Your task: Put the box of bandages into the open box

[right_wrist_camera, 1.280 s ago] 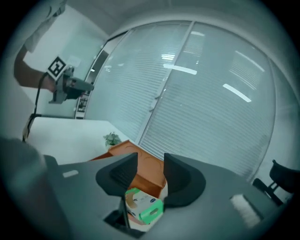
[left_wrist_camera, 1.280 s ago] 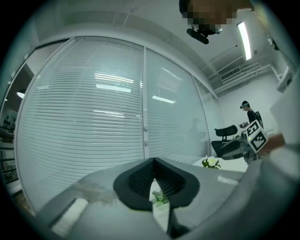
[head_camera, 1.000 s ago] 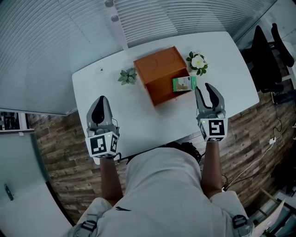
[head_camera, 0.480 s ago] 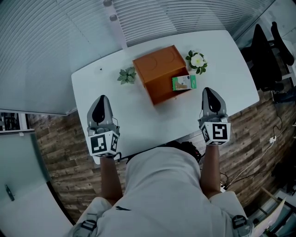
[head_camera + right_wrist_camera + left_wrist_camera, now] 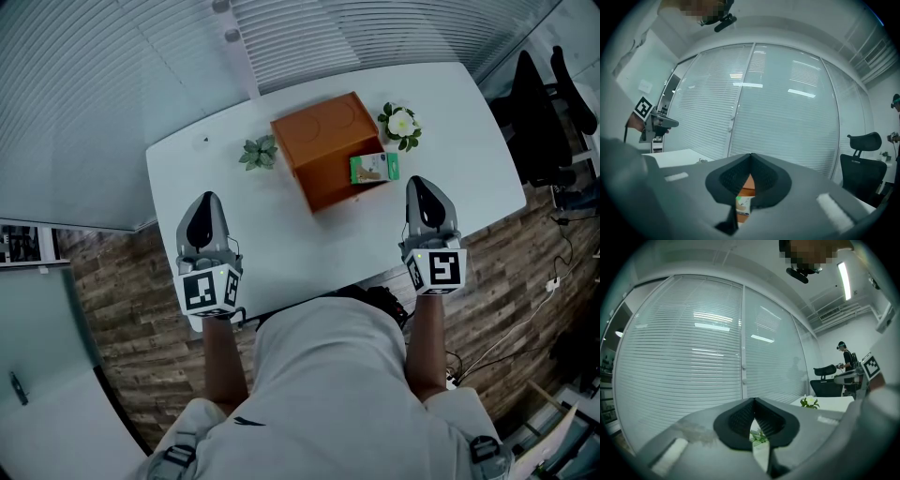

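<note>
1. Head view: bandages (image 5: 374, 169) sit at the orange box's (image 5: 323, 145) right side, long axis left-right, just far-left of the right gripper (image 5: 421, 187); left gripper (image 5: 203, 206) well apart.
2. Left gripper view: jaws together, empty.
3. Right gripper view: jaws together, empty; bandages ahead.

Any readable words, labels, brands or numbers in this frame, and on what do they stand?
No text here can be read.
Box of bandages: print on its green face, too small to read.
Marker cubes: black-and-white square patterns only, no words.
</note>
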The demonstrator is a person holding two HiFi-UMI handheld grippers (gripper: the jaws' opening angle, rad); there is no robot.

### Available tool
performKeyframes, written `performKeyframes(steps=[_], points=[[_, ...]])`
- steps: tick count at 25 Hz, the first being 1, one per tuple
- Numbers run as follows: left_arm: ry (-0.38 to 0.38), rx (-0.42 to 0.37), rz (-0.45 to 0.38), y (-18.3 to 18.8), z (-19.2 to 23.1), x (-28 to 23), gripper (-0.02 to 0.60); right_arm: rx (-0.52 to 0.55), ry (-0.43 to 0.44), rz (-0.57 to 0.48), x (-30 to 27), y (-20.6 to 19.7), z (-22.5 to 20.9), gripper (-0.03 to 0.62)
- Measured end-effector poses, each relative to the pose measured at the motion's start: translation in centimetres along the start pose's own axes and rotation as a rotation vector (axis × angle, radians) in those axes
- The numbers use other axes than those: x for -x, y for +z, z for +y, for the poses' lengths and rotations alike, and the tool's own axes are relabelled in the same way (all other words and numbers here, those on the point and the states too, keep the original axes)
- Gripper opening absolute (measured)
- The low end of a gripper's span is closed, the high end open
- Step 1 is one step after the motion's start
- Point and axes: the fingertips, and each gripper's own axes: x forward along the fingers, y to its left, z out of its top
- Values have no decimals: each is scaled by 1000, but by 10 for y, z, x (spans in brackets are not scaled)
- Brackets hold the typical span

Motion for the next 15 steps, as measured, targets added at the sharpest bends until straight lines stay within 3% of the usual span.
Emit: performKeyframes(steps=[15], points=[[4, 2, 1, -1, -1, 0, 5, -14, 15, 9, -1, -2, 1, 0]])
